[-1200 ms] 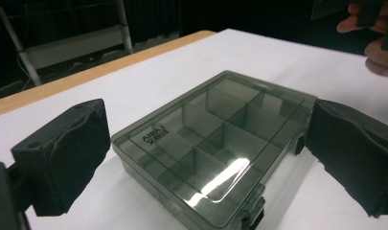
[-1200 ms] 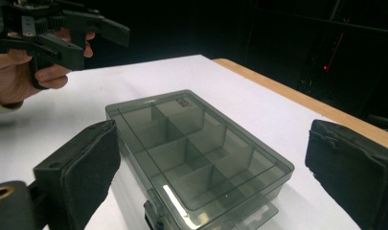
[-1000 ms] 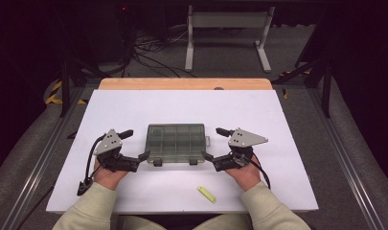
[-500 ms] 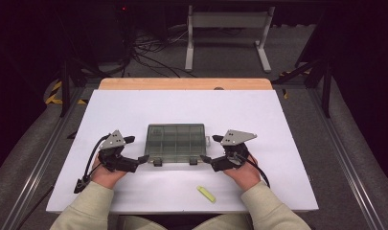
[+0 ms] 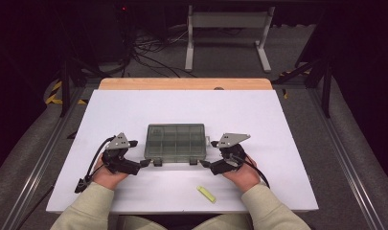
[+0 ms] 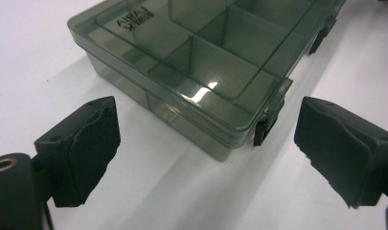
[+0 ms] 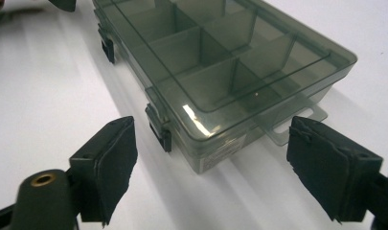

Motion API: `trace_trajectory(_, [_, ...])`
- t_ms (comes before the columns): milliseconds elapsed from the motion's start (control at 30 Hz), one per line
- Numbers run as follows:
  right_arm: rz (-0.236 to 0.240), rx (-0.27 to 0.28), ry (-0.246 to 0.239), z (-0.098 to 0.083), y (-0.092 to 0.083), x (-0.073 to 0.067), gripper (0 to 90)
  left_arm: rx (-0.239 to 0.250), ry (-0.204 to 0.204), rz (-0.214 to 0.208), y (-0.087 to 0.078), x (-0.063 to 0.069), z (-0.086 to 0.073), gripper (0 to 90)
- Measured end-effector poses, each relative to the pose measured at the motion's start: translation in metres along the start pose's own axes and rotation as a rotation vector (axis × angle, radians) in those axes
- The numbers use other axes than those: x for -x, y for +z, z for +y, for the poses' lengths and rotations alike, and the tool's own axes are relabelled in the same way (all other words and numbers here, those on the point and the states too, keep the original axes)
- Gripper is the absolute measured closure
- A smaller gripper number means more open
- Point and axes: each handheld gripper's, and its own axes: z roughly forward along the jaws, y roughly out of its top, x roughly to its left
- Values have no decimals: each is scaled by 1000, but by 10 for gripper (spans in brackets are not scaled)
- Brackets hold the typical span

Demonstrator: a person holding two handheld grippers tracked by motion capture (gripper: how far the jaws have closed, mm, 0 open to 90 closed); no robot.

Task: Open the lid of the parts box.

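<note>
While flanking box (image 5: 176,142), both tools (image 5: 144,163) gape.

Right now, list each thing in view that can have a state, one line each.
Compartment box: lid shut, flat on the table, compartments look empty.
Left latch: closed.
Right latch: closed.
Left gripper: open, near the box's corner.
Right gripper: open, holding nothing.
Yellow piece: lying loose.

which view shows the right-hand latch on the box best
The right gripper view: the latch sits close and sharp on the box front, just ahead of the open right gripper. The high view shows it as a small dark tab. The left gripper view shows it far off at the frame's edge.
</note>
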Motion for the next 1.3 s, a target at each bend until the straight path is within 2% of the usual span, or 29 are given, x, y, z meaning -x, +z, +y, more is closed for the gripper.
trace_trajectory(300, [13, -48, 9, -5, 7, -1, 191, -58, 21, -3, 6, 2, -3, 117])
trace_trajectory(500, [7, -55, 13, -5, 7, -1, 278, -58, 28, -22, 5, 1, -4, 213])
trace_trajectory(667, [-2, -54, 6, -5, 5, -1, 366, -57, 28, -22, 3, 2, -4, 289])
trace_trajectory(867, [0, -60, 5, -5, 5, -1, 495, -73, 43, -18, 3, 2, -5, 436])
trace_trajectory(1067, [1, -80, 3, -5, 8, -1, 554, -84, 43, -27, 3, 2, -6, 536])
trace_trajectory(1300, [-2, -85, 2, -5, 8, -2, 597, -80, 52, -40, 1, 2, -5, 603])
